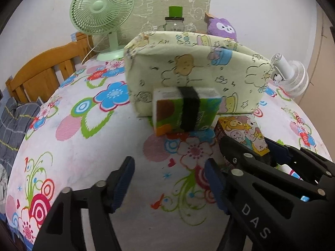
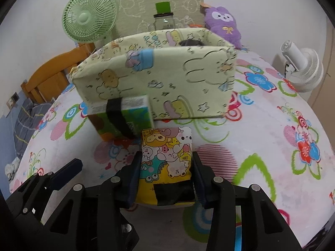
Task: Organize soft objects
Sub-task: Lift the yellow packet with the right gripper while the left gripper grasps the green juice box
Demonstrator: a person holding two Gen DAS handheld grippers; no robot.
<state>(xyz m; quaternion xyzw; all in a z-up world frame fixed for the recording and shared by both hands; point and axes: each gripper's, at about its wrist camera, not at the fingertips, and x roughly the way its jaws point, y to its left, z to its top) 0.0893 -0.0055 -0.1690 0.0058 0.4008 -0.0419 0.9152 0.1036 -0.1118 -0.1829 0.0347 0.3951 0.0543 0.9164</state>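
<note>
Yellow cartoon-printed soft tissue pack [image 2: 167, 163] sits clamped between the blue pads of the right tongs [image 2: 166, 173] at lower centre of the right wrist view, held upright just above the floral bedsheet [image 2: 272, 146], probably so it can be lifted into the pale green cartoon-print fabric box [image 2: 159, 77] directly behind. A green and orange tissue pack with a black band [image 1: 185, 110] leans against the box's front wall at mid-frame, within easy reach of the left tongs [image 1: 169, 184], which hang wide apart and empty over the sheet at the bottom of the left wrist view. A dark object barely shows over the box's far rim; what it is cannot be made out, and the box's interior is otherwise hidden. The purple plush toy [image 2: 223, 25] at upper right is partly cut off by the box, as is the green-lidded clear jar [image 2: 164, 18]. A black patch covers the yellow pack's lower face
</note>
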